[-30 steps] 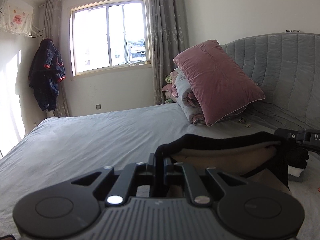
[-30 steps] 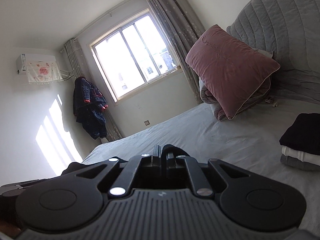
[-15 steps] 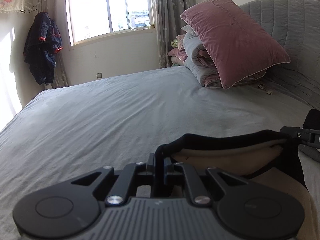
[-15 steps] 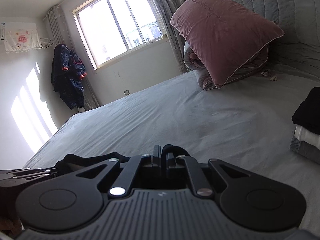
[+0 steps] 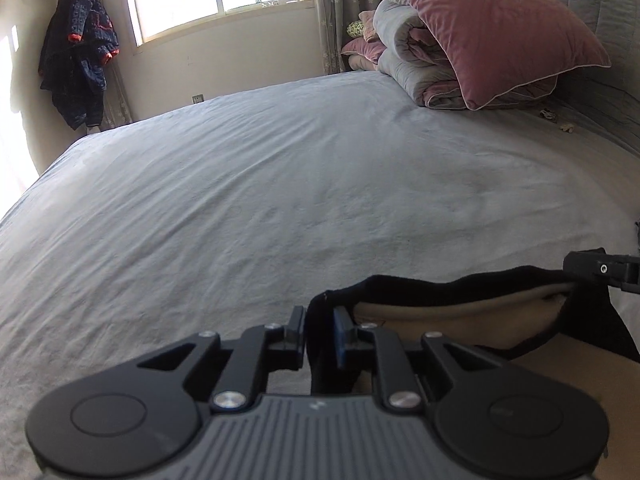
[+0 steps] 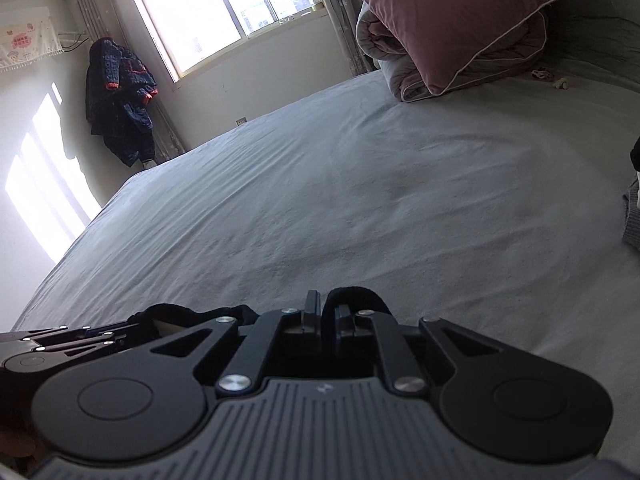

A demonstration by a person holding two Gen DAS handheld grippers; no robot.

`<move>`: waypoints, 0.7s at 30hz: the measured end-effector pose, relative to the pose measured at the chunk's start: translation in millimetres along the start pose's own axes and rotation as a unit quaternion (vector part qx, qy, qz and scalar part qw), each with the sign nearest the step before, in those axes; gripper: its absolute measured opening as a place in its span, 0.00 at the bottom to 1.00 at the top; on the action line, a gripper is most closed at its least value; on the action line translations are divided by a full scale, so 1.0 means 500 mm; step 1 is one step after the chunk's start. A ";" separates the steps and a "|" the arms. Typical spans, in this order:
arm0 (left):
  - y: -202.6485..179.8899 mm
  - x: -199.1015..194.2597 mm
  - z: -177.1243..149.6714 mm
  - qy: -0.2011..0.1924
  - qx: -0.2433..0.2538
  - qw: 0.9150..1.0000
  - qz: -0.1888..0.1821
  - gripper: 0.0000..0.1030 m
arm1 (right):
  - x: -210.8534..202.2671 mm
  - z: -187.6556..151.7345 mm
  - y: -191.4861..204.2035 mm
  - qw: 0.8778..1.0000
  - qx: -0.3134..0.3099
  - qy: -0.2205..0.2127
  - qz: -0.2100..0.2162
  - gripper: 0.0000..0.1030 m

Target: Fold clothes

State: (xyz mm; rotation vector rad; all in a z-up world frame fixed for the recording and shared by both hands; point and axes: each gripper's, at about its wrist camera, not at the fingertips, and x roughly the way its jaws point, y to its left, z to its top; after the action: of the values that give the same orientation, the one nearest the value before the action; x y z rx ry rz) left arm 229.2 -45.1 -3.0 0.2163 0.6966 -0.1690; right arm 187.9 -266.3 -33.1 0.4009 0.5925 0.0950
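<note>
1. Two hand-held grippers are in view, one per hand. The left hand-held gripper (image 5: 320,332) sits at the lower centre of its own frame with its two fingers pressed together on a fold of black cloth.
2. The right hand-held gripper (image 6: 327,320) sits at the lower centre of its own frame, its fingers likewise clamped on a hump of black cloth.
3. There is one garment (image 5: 472,304), black outside with a tan lining. It stretches from the left gripper's fingers to the right edge of the left wrist frame, where the other gripper's tip holds it, above the bed.
4. There is one bed (image 5: 280,200), covered in a grey sheet, which fills the middle of both frames.
5. One pink pillow (image 5: 488,28) leans on one rolled quilt (image 5: 416,64) in the upper right.
6. One stack of folded clothes (image 6: 634,208) shows only partly at the right edge of the right wrist frame.
7. One window (image 6: 224,12) stands at the top, and one dark jacket (image 6: 120,100) hangs in the upper left.
8. One grey padded headboard (image 5: 600,8) fills the upper right corner.
</note>
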 end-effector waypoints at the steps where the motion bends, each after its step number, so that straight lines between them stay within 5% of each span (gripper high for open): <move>1: 0.001 0.000 -0.002 0.006 0.003 1.000 -0.002 0.17 | -0.005 0.000 -0.005 1.000 0.001 0.006 0.004 0.13; 5: 0.013 -0.013 -0.017 0.032 -0.006 0.999 -0.019 0.31 | -0.043 0.005 -0.032 1.000 0.009 0.014 0.014 0.41; 14: 0.069 -0.089 -0.097 0.080 -0.054 0.994 -0.052 0.53 | -0.145 0.013 -0.105 0.999 0.032 0.026 0.016 0.41; 21: 0.132 -0.144 -0.168 0.101 -0.113 0.987 -0.047 0.54 | -0.202 -0.028 -0.169 0.995 0.075 0.057 -0.011 0.41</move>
State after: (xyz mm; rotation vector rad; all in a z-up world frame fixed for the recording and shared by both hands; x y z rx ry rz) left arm 138.3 45.8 -9.6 -0.0167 0.9221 -0.1582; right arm 94.1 -359.7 -23.9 0.5377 0.7182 0.0514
